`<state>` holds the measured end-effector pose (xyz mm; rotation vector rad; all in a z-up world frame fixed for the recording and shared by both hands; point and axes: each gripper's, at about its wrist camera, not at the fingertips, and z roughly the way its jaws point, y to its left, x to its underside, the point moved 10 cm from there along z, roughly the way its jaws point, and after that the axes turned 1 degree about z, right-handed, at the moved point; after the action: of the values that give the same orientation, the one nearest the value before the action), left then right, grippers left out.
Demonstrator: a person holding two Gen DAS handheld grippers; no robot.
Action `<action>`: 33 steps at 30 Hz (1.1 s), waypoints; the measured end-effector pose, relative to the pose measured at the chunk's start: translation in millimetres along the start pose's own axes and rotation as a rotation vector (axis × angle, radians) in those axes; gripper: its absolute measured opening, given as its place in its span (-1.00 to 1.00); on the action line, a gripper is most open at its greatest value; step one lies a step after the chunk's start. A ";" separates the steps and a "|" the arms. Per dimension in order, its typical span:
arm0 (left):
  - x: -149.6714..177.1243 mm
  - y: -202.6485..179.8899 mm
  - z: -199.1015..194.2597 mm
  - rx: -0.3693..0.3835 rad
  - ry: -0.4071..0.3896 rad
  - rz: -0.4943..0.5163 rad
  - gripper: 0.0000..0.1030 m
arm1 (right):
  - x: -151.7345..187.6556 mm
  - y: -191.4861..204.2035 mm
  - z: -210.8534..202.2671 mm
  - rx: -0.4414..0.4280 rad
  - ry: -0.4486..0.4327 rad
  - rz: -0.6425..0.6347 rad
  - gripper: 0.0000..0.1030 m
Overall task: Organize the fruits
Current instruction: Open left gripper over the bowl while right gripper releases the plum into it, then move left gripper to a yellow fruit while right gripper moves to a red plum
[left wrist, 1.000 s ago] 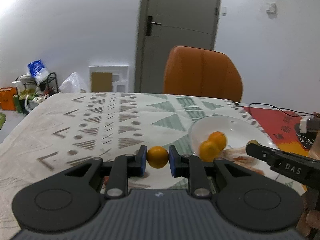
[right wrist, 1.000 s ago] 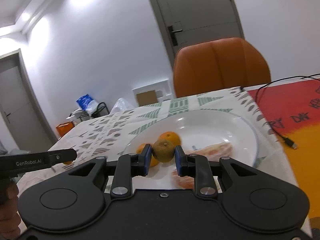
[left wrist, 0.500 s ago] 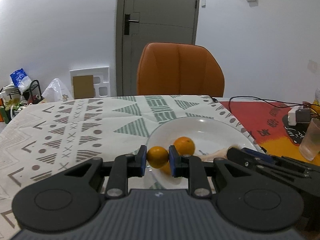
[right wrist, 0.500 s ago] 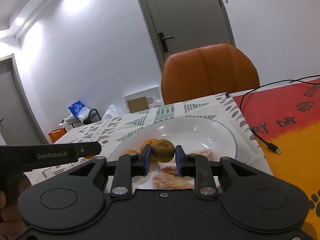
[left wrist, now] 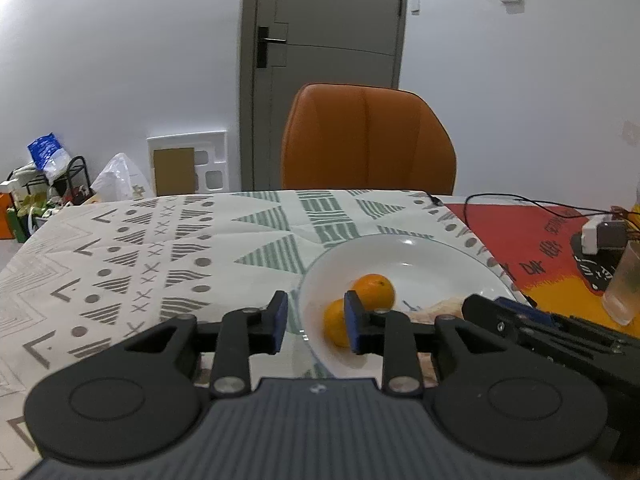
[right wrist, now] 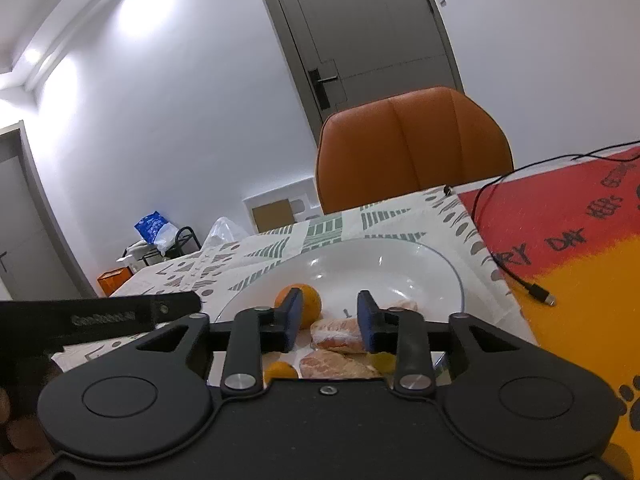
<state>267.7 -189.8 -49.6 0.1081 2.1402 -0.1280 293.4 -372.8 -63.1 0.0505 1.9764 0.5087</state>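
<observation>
A white plate [left wrist: 440, 250] [right wrist: 440, 264] lies on the patterned tablecloth. It holds two oranges [left wrist: 374, 291] [left wrist: 334, 322], and peeled fruit pieces [right wrist: 340, 328] lie near its front. My left gripper [left wrist: 314, 324] hovers at the plate's left rim; its jaws are opening and nothing is between them. My right gripper [right wrist: 329, 320] hangs over the plate's near side, its jaws also opening and empty. An orange [right wrist: 310, 300] sits behind its left finger, and a small orange [right wrist: 280, 370] shows below it. Each gripper appears in the other's view: the right gripper [left wrist: 520, 320] and the left gripper [right wrist: 100, 316].
An orange chair [left wrist: 368, 140] stands at the table's far side, before a grey door. A red and yellow mat [right wrist: 560, 248] with a black cable [right wrist: 520, 280] lies right of the plate. A clear cup [left wrist: 624, 288] and a charger stand at the far right.
Both grippers have opened. The orange has left the left jaws and the greenish fruit has left the right jaws. The left gripper came across from the tablecloth to the plate.
</observation>
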 end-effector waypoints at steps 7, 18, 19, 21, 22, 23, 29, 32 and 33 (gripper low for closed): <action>-1.8 22.2 -11.2 -0.014 -0.008 -0.045 -0.23 | 2.9 9.6 1.7 -0.011 0.030 0.004 -0.23; 2.4 60.2 -33.4 -0.067 -0.043 -0.069 0.43 | 0.3 39.3 -3.0 -0.018 0.040 -0.047 0.16; 3.3 65.0 -35.7 -0.074 -0.048 -0.075 0.49 | 0.4 43.0 -2.8 -0.020 0.039 -0.055 0.27; 5.4 76.1 -40.1 -0.084 -0.050 -0.091 0.53 | 1.5 50.2 -2.4 -0.023 0.038 -0.068 0.38; 6.7 80.7 -41.8 -0.089 -0.050 -0.098 0.53 | 2.4 54.0 -2.2 -0.028 0.039 -0.073 0.40; 8.5 85.9 -43.9 -0.095 -0.051 -0.104 0.54 | 3.6 58.4 -1.4 -0.037 0.042 -0.078 0.41; 18.6 118.1 -56.7 -0.133 -0.051 -0.156 0.55 | 8.8 84.7 -1.6 -0.067 0.050 -0.121 0.53; 22.2 131.8 -63.5 -0.147 -0.054 -0.174 0.55 | 10.8 97.4 -1.7 -0.085 0.052 -0.134 0.59; 23.2 135.9 -65.7 -0.151 -0.055 -0.177 0.55 | 11.4 100.8 -1.8 -0.089 0.053 -0.138 0.61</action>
<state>217.8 -45.8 -40.5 -0.1720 2.0944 -0.0711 267.7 -278.8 -34.7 -0.1557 1.9898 0.5114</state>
